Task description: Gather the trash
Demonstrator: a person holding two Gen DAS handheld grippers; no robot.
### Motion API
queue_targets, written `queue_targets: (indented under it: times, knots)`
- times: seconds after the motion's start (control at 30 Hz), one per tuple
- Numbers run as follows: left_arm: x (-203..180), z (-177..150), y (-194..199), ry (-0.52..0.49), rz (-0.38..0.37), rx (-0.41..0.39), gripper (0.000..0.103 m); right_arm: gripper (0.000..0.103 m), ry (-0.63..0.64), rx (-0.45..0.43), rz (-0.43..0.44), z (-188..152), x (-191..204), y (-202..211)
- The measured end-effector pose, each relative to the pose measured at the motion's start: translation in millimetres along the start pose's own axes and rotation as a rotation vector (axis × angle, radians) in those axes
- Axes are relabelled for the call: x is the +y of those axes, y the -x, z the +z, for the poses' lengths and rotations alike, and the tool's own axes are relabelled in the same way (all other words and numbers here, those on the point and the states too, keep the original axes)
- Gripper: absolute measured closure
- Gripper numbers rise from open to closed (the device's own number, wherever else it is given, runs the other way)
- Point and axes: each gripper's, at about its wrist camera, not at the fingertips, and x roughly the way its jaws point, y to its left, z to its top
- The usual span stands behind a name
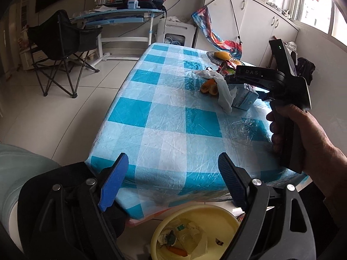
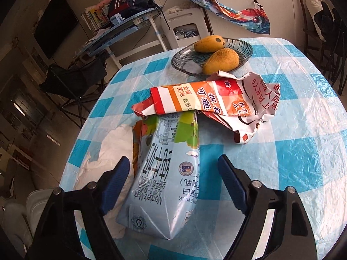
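checkered tablecloth (image 1: 164, 117) (blue-white) beside pale floor tiles (image 1: 91, 80).

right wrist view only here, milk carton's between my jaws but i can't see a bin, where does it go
Observer: A yellow bin sits on the floor below the table's near edge, trash already in it.
Operator: any trash i'm missing
Observer: Orange peel lies by the white plastic bag, beside the milk carton.
Operator: left gripper free
Observer: Yes, the left gripper hovers over that near edge, jaws open and empty.
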Motion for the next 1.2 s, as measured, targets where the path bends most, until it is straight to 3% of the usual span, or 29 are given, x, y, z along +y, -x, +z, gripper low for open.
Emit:
queue_targets:
  times: [0.07, 0.13, 0.23, 0.4, 0.67, 0.7, 0.73, 0.77, 0.83, 0.93, 1.03, 1.2]
  knots:
    - [-10.0, 12.1, -9.0, -0.006, -0.039, 0.003, 0.021, 0.045, -0.009, 0.014, 0.041, -4.3, -2.3, 3.5]
    - [-19.4, 24.8, -21.7, 0.009, -0.085, 0.015, 0.02, 0.047, -0.017, 0.028, 0.062, -8.0, -4.3, 8.6]
    - [-30.3, 41.2, -42.3, 0.022, -0.105, 0.021, 0.02, 0.048, -0.008, 0.046, 0.068, -12.7, -5.9, 16.3]
    - [-40.1, 66.1, -79.9, 0.028, -0.069, 0.046, 0.02, 0.048, -0.043, 0.072, 0.072, -20.9, -16.3, 28.9]
    - [-46.6, 91.1, -126.0, 0.016, -0.062, 0.109, 0.02, 0.048, 0.03, 0.083, -0.017, -31.2, -14.8, 40.3]
    - [-48.4, 93.0, -128.7, 0.008, -0.067, 0.107, 0.022, 0.048, 0.028, 0.082, -0.015, -32.0, -15.1, 40.9]
    - [-49.3, 94.4, -129.8, 0.003, -0.076, 0.105, 0.032, 0.048, 0.028, 0.082, -0.016, -31.6, -16.4, 40.8]
    - [-50.2, 95.7, -130.4, -0.005, -0.092, 0.111, 0.048, 0.048, 0.032, 0.081, -0.022, -31.8, -16.3, 41.2]
    - [-47.5, 97.1, -130.9, -0.015, -0.088, 0.117, 0.065, 0.048, 0.041, 0.075, -0.046, -32.6, -17.1, 43.6]
    - [-26.9, 95.9, -129.5, 0.036, -0.058, 0.108, 0.084, 0.048, 0.045, 0.069, -0.076, -33.8, -20.8, 47.5]
    - [-9.9, 95.1, -123.4, 0.071, -0.039, 0.108, 0.085, 0.048, 0.059, 0.058, -0.113, -33.3, -20.5, 48.9]
    - [-0.1, 88.1, -115.5, 0.053, -0.039, 0.104, 0.086, 0.048, 0.022, 0.059, -0.09, -33.2, -28.0, 47.8]
